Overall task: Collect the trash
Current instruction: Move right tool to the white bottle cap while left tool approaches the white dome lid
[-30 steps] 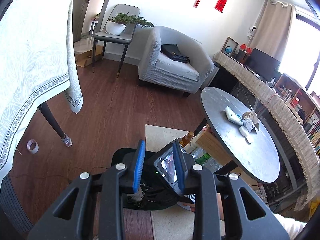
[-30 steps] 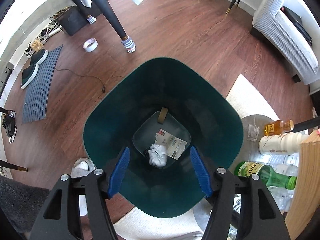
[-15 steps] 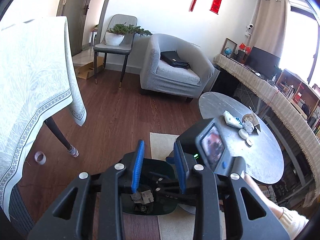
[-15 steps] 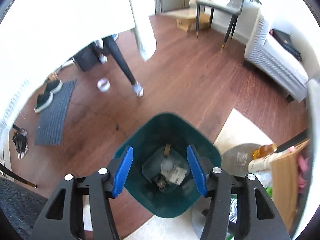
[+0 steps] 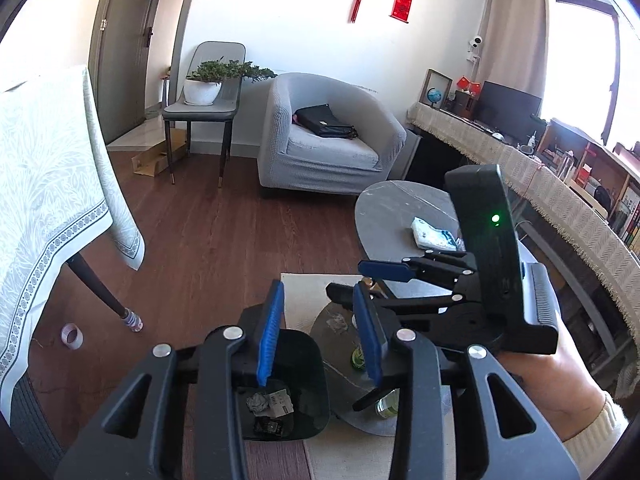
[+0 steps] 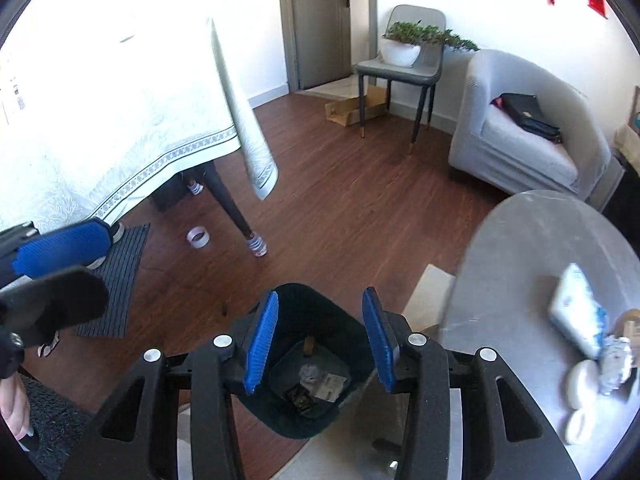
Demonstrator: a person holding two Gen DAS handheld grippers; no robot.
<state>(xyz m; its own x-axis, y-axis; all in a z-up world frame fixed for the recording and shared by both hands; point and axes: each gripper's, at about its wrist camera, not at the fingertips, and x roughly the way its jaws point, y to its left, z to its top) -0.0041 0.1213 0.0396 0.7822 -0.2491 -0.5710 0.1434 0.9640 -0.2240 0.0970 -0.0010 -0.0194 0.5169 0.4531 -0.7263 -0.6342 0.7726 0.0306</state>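
We hold both grippers above dark green bin (image 6: 312, 360); crumpled paper and wrappers (image 6: 320, 380) already lie at its bottom. Right gripper (image 6: 318, 344) empty, jaws just been closing on nothing. Left gripper (image 5: 320, 332) empty too, jaws just been opening. Remaining trash (image 6: 612, 364) sits on round grey table (image 6: 520, 264) beside tissue pack (image 6: 576, 308). We judge next step: reopen right jaws, approach foil wad from above, pinch it alone, clear of pack.

A home living room: armchair (image 5: 328, 136), wood floor (image 5: 208, 248), potted plant (image 5: 208, 80).
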